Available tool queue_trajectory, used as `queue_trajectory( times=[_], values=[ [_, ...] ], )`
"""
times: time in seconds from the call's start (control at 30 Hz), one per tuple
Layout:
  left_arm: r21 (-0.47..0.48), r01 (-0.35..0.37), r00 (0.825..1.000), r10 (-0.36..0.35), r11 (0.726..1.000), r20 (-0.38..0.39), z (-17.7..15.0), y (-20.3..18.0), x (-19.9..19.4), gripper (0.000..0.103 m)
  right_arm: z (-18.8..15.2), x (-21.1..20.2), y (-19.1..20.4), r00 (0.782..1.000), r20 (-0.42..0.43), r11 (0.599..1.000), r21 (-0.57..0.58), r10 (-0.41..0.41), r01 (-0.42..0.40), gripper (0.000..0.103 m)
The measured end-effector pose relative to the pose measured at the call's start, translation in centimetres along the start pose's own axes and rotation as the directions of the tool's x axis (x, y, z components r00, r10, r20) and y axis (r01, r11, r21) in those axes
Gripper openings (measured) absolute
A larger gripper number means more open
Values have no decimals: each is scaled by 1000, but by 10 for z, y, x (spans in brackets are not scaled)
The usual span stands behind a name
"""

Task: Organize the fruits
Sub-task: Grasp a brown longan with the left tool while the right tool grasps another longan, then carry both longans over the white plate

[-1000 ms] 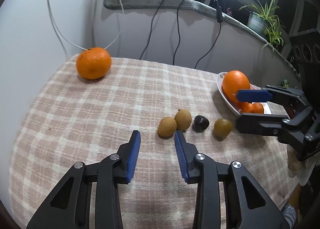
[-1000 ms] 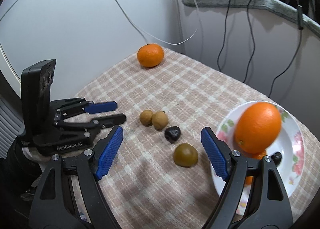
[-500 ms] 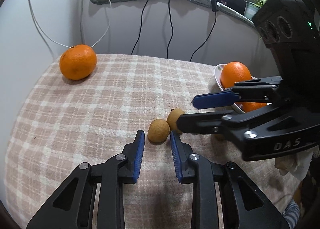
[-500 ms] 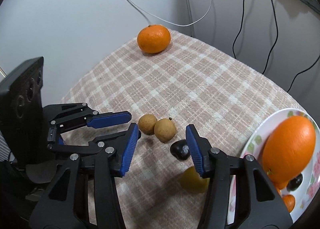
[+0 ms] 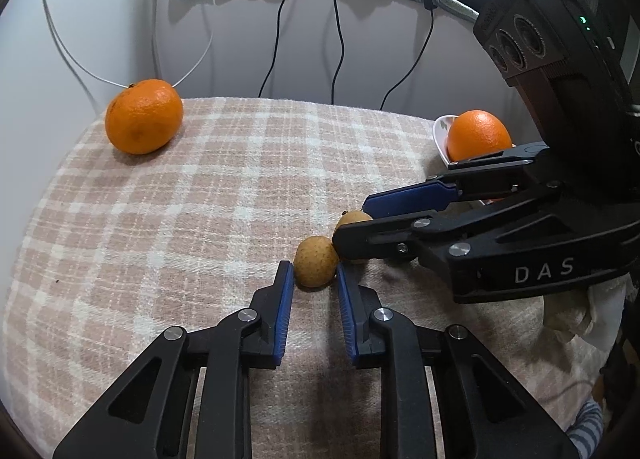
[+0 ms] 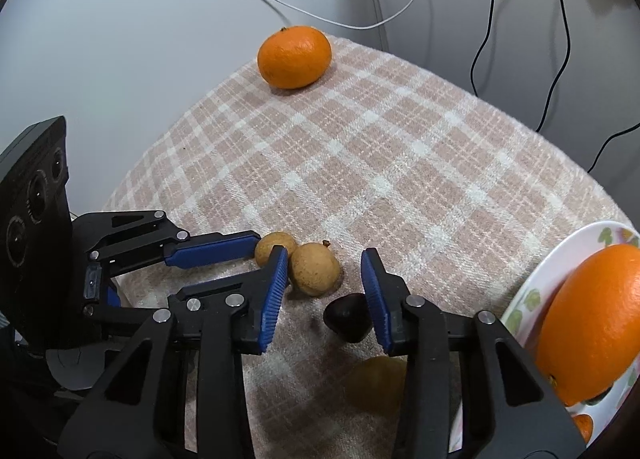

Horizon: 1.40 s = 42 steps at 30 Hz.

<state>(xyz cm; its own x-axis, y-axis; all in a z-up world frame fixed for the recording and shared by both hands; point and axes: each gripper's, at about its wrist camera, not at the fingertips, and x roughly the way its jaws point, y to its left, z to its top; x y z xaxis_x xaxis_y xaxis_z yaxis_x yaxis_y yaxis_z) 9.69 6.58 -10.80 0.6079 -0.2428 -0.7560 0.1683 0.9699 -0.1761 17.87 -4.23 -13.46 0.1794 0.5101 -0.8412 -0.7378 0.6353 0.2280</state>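
Longans sit mid-cloth: the left gripper [image 5: 311, 274] straddles one longan [image 5: 315, 262], its blue pads just beside the fruit on either side, whether touching I cannot tell. At 1 o'clock of it lies a second longan [image 6: 315, 268], between the spread fingers of the right gripper [image 6: 325, 261]. A dark fruit [image 6: 347, 317] lies by that gripper's right finger. A mandarin [image 5: 143, 115] rests at 10 o'clock on the cloth [image 5: 200, 195]; an orange [image 6: 592, 323] fills the plate [image 6: 532, 291] at 3 o'clock.
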Motion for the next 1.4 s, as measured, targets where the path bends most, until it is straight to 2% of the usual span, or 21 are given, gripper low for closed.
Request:
queue_trajectory(
  times=[0.03,0.13,0.47,0.5,0.53,0.8,0.87,0.93,1.03,1.4],
  values=[
    [-2,3,1000,-3,1000,0,0,1,0,20,0,0,0,1000,-2,1000,3,6,-6,39],
    [-2,3,1000,-3,1000,0,1,1,0,20,1,1,0,999,-7,999,13,39,-39,29],
    [-14,7,1000,-7,1000,18,1,0,-9,19,-2,-10,0,999,35,999,31,40,-41,28],
    [-16,8,1000,-7,1000,21,1,-1,-11,17,-3,-13,0,998,43,999,30,43,-44,28],
    [-16,10,1000,-10,1000,24,1,-2,-13,7,-4,-16,1,998,51,999,29,45,-46,28],
    [-16,-1,999,1,1000,41,4,-6,-14,6,-12,-39,1,994,98,999,29,42,-45,28],
    [-12,-15,999,15,1000,41,5,-8,-14,11,-16,-42,0,994,102,998,31,43,-47,28],
    [-4,-20,999,20,1000,33,5,-10,-12,28,-19,-45,0,993,106,998,30,46,-49,28],
    [23,-45,999,44,999,26,6,-15,-8,28,-22,-50,-1,992,117,999,27,42,-45,28],
    [6,-101,995,101,995,-10,7,-8,4,28,-34,-84,-8,983,184,999,42,24,-33,28]
  ],
)
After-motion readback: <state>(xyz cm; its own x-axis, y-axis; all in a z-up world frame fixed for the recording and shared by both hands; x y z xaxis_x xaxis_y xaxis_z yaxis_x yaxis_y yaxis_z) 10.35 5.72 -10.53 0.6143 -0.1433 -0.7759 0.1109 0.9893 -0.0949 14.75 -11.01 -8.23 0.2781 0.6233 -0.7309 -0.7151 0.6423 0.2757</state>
